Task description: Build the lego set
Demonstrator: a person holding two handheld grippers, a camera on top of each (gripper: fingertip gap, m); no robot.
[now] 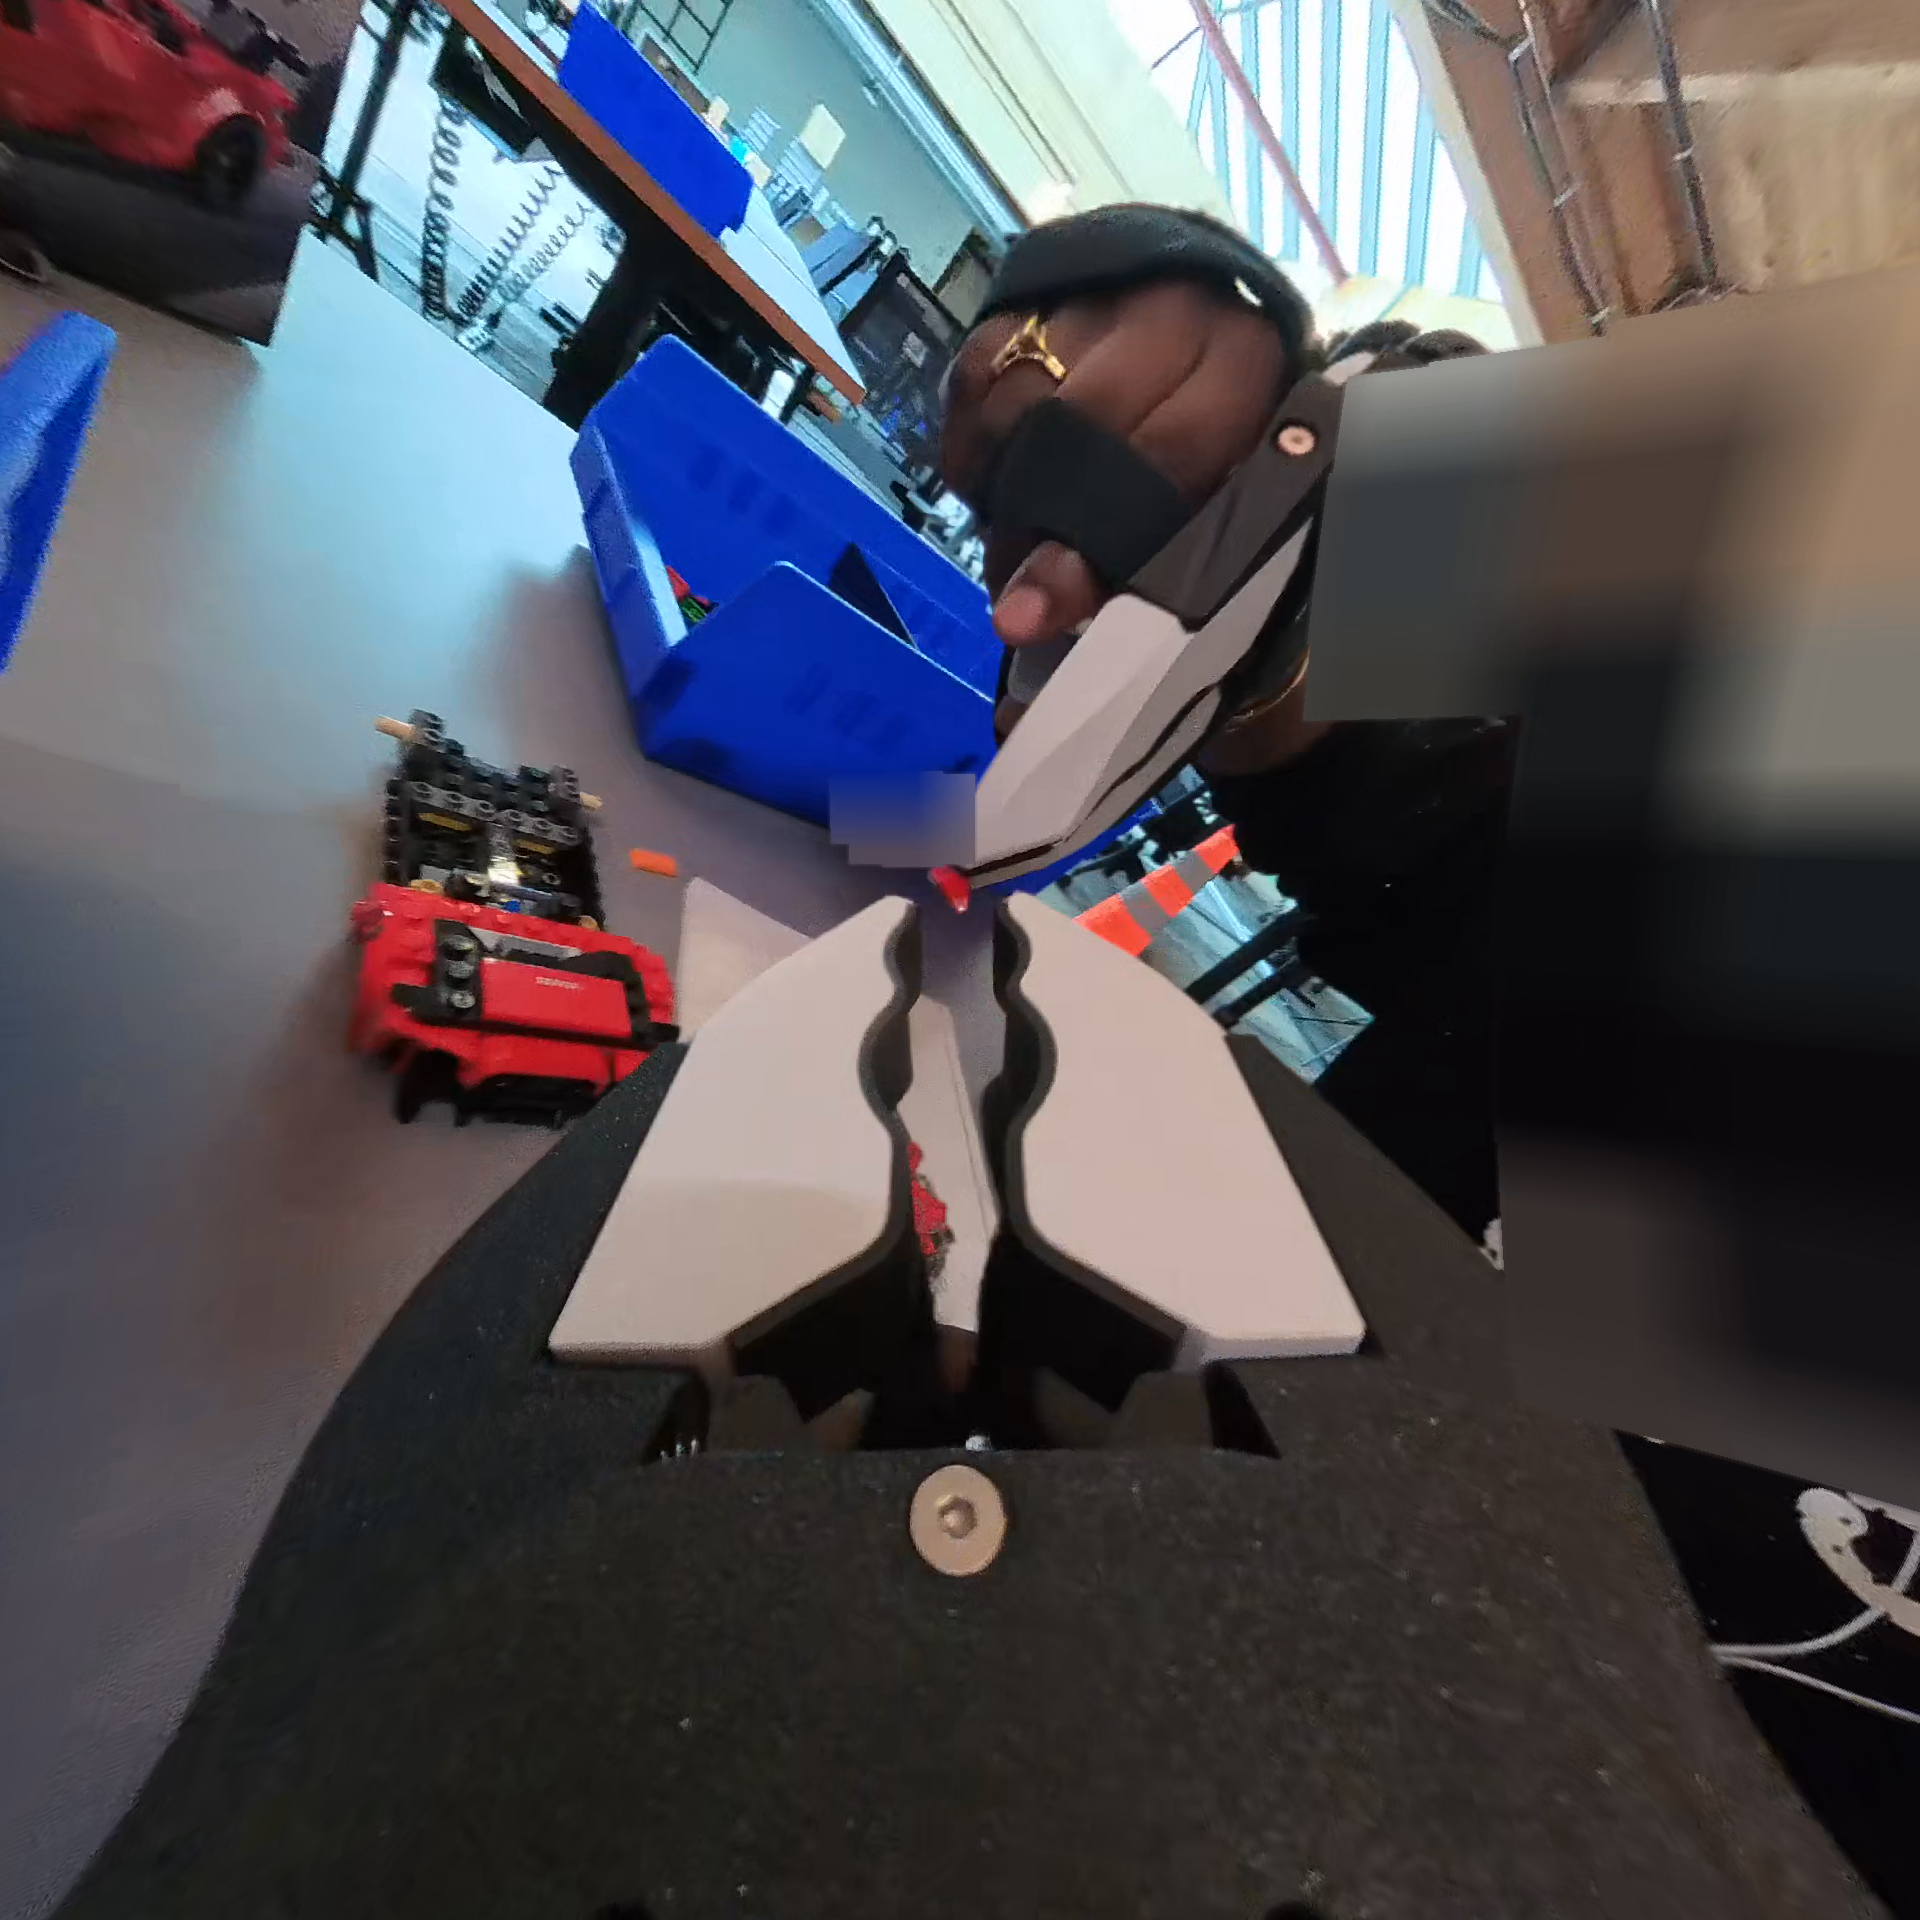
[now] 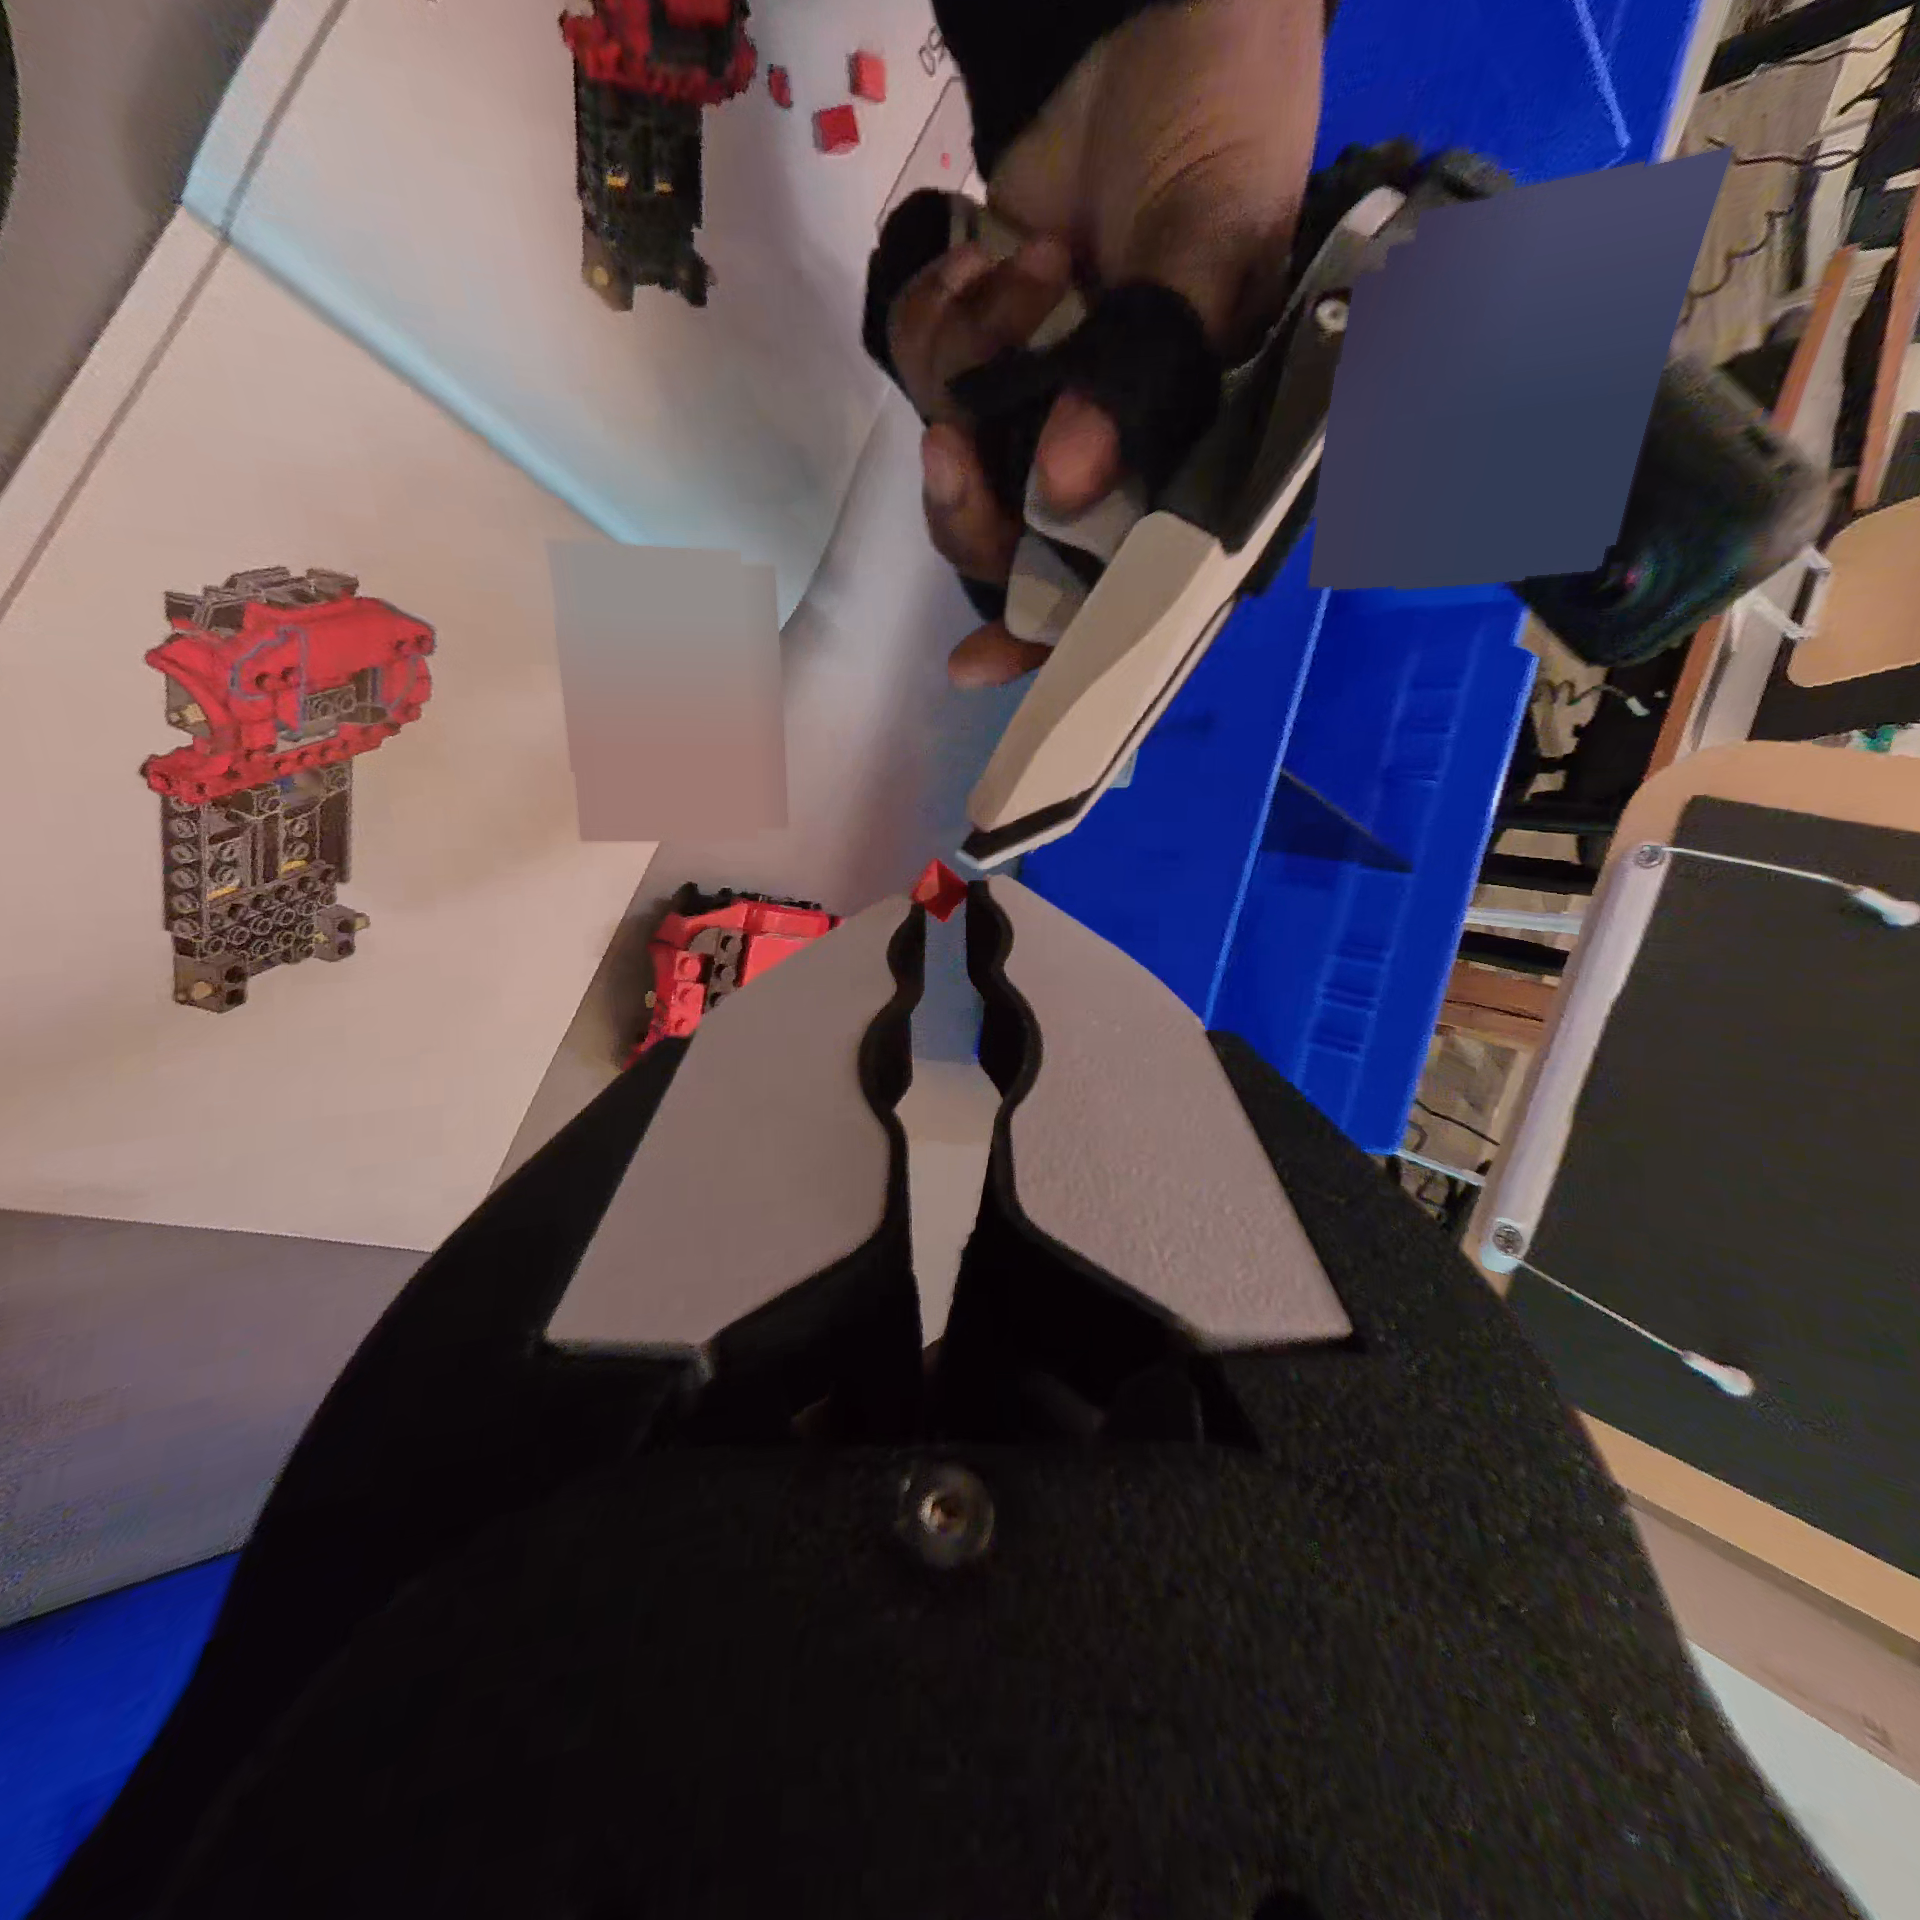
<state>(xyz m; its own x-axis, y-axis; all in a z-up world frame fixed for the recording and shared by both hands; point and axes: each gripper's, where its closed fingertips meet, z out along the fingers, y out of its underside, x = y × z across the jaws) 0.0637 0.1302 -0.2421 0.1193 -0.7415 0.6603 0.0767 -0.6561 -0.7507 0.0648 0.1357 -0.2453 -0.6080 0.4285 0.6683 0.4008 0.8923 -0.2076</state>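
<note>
Your right gripper (image 2: 943, 909) pinches the small red piece (image 2: 940, 891) at its very tips, held in the air beside the blue bin (image 1: 790, 665). Your left gripper (image 1: 956, 914) is slightly open, holding nothing, tips near the piece. With so thin a grip, a careless handover may knock it loose.

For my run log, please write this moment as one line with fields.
right gripper: shut on red brick | left gripper: open, tips close to brick | half-built car: on table, untouched | blue bin: near car
</note>
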